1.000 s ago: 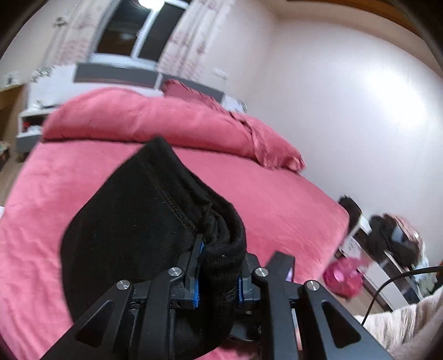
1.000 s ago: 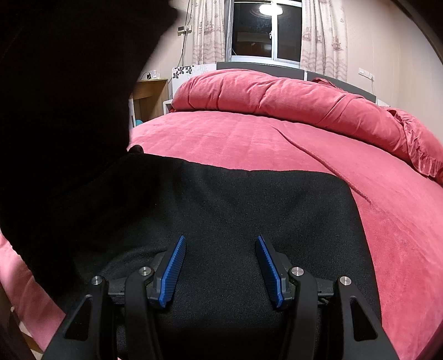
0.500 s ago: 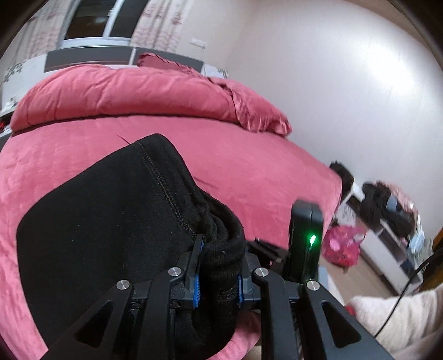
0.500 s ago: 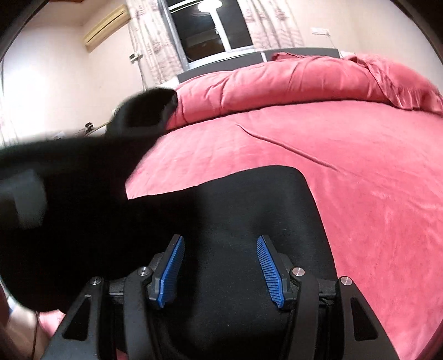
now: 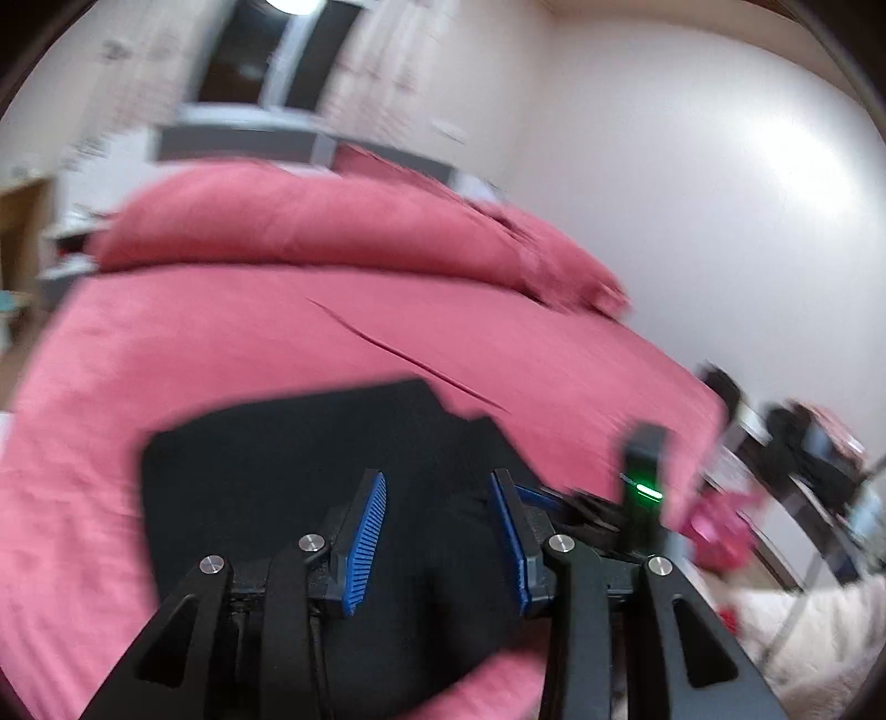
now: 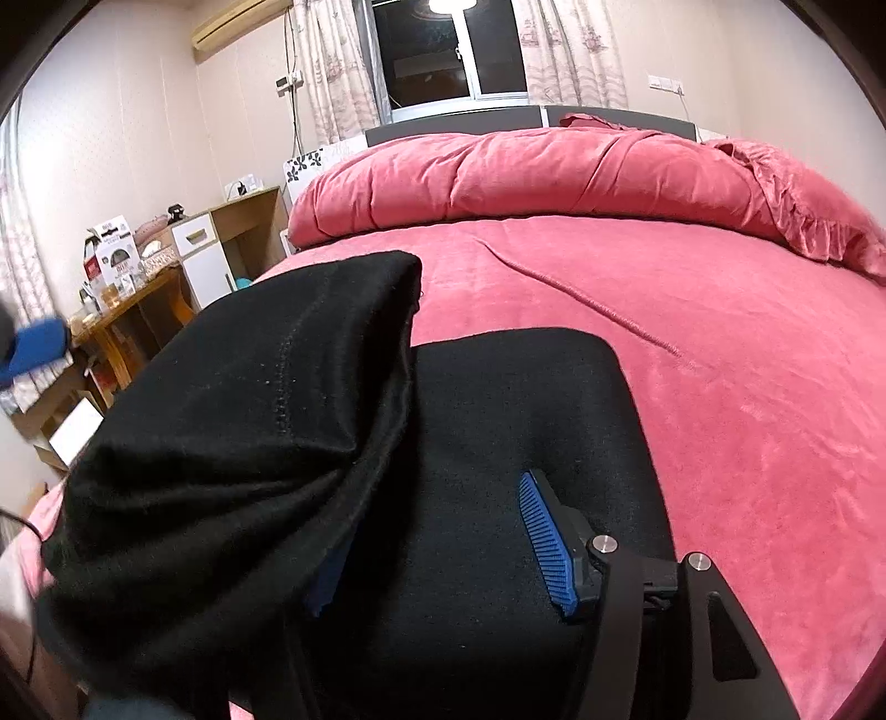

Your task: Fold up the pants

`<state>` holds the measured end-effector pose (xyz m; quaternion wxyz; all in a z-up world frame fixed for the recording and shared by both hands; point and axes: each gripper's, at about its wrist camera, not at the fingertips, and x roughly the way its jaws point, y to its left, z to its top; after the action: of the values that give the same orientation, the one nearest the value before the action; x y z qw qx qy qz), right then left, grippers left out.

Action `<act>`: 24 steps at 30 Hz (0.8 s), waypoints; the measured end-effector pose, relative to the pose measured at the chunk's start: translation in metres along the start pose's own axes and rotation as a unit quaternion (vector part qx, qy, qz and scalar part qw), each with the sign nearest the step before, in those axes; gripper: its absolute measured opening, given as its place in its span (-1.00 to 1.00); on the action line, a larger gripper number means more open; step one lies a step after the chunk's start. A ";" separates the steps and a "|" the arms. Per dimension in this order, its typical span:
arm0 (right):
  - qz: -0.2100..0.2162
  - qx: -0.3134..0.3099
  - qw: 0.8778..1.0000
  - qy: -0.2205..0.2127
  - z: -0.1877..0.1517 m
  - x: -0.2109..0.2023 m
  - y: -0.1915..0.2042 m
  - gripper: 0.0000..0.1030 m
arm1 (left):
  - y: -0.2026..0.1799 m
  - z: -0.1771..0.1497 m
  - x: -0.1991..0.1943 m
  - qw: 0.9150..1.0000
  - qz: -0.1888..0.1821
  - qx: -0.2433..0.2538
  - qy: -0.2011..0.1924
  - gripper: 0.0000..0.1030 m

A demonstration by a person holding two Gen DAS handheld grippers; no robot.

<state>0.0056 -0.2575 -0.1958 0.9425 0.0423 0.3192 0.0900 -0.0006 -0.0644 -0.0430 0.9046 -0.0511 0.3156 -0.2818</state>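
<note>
While black pants (image 6: pixel 498 421) drape the right claw (image 6: pixel 437 554), both claws released, left claw (image 5: pixel 437 531) opening, pink duvet (image 6: pixel 554 177) beyond.

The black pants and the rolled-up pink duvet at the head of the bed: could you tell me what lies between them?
Only bare pink bedsheet, crossed by one long crease, between the pants and the duvet; the right wrist view shows it clearly.

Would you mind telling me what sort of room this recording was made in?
A home bedroom, most likely: a wide bed with a pink cover, a rolled pink duvet by the headboard, and a curtained window behind it.
</note>
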 end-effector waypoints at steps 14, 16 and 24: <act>0.005 0.227 0.973 -0.030 0.011 -0.058 -0.071 0.29 | 0.115 -0.058 0.008 0.969 0.164 -0.168 0.076 -0.18; 0.063 0.210 0.976 -0.011 0.015 -0.053 -0.057 0.29 | 0.106 -0.061 0.010 0.973 0.164 -0.141 0.080 -0.18; 0.124 0.206 0.966 0.097 0.017 0.007 -0.027 0.03 | 0.106 -0.057 0.006 0.974 0.168 -0.132 0.073 -0.04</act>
<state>0.0257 -0.2832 -0.1902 0.8594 0.2662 0.4128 0.1422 0.0197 0.0254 -0.1206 0.8988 -0.0955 0.4194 -0.0844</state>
